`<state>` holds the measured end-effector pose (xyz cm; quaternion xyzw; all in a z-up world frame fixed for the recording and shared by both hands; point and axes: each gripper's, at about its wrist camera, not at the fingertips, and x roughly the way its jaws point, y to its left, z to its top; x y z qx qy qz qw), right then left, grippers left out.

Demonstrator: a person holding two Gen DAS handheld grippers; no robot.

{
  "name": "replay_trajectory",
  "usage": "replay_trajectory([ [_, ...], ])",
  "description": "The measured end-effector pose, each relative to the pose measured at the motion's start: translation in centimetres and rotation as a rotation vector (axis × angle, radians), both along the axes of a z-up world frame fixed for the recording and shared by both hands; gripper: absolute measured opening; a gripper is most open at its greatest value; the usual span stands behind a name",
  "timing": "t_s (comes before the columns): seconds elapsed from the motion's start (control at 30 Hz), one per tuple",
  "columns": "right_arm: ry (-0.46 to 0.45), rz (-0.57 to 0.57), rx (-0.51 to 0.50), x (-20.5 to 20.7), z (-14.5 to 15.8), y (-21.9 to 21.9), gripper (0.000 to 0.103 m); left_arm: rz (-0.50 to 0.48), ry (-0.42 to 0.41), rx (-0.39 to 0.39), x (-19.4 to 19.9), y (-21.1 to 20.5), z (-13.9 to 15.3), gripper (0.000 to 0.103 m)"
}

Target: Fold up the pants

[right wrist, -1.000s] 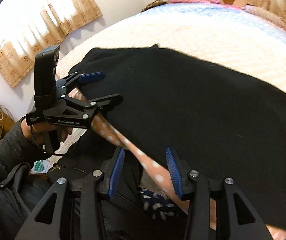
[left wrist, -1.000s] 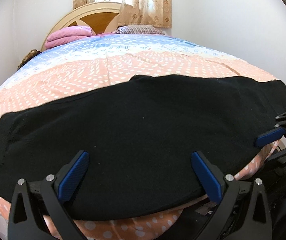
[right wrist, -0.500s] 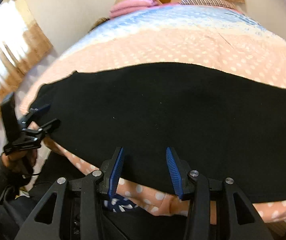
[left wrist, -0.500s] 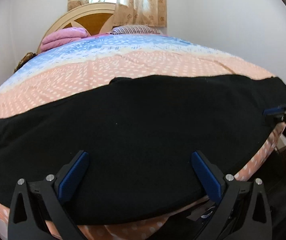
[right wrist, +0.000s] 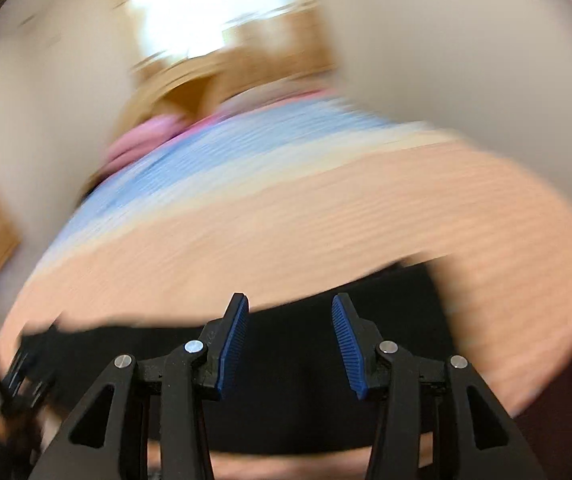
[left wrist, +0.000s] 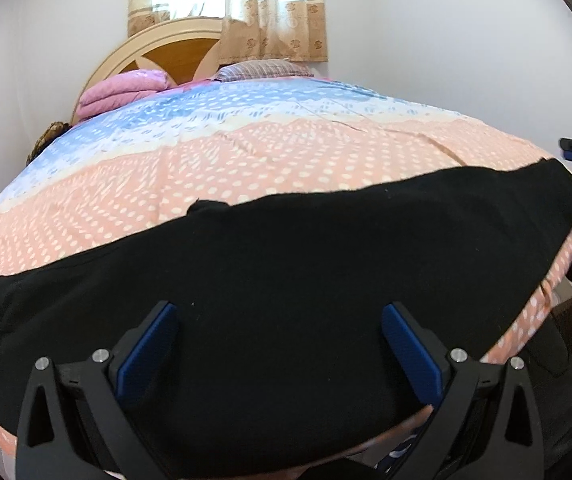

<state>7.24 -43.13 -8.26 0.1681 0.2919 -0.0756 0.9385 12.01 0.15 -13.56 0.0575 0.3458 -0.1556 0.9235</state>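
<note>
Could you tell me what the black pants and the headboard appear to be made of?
Black pants: soft matte fabric, perhaps knit or fleece; it drapes limply with no sheen. Headboard: apparently wood, a glossy brown panel within a cream painted curved frame.

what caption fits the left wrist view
Open left tool above black pants spread flat on a dotted bedspread.

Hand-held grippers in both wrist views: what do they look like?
Both match. The left hand-held gripper and right hand-held gripper have matte black plastic frames with triangular cutouts, silver round screw heads at the joints, and two fingers lined with ribbed blue pads. No cables or sleeves show.
</note>
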Motion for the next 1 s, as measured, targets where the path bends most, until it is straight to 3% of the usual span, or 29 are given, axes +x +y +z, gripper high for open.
replay_trajectory([
  [0.1, 0.035, -0.115, 0.056, 0.3, -0.5, -6.1, 0.046, 0.01, 0.008, 0.001, 0.3, -0.4, -0.2, 0.103],
  [0.23, 0.081, -0.046, 0.27, 2.2, -3.0, -9.8, 0.045, 0.013, 0.011, 0.016, 0.3, -0.9, -0.3, 0.103],
  [0.27, 0.091, -0.027, 0.288, 2.5, -3.5, -10.3, 0.033, 0.015, 0.012, 0.02, 0.4, -0.9, -0.3, 0.103],
  [0.37, 0.091, 0.004, 0.276, 3.0, -4.0, -9.8, 0.015, 0.025, 0.012, 0.024, 0.5, -1.1, -0.2, 0.103],
  [0.53, 0.024, 0.012, 0.225, 3.8, -2.6, -7.7, 0.009, 0.042, 0.018, 0.042, 1.0, -1.3, -0.7, 0.103],
  [0.73, 0.088, -0.023, 0.169, 6.0, -4.2, -8.3, 0.009, 0.066, -0.003, 0.037, 0.6, -1.5, -0.9, 0.103],
  [0.77, 0.065, -0.024, 0.193, 5.7, -4.4, -8.7, 0.02, 0.068, -0.006, 0.035, 0.4, -1.5, -0.9, 0.103],
  [0.87, 0.031, -0.047, 0.232, 4.0, -4.1, -9.9, 0.035, 0.069, -0.008, 0.029, 0.1, -1.3, -1.0, 0.103],
  [1.0, 0.035, -0.069, 0.257, 0.8, -4.1, -11.0, 0.038, 0.075, -0.015, 0.037, -0.1, -1.2, -0.8, 0.103],
])
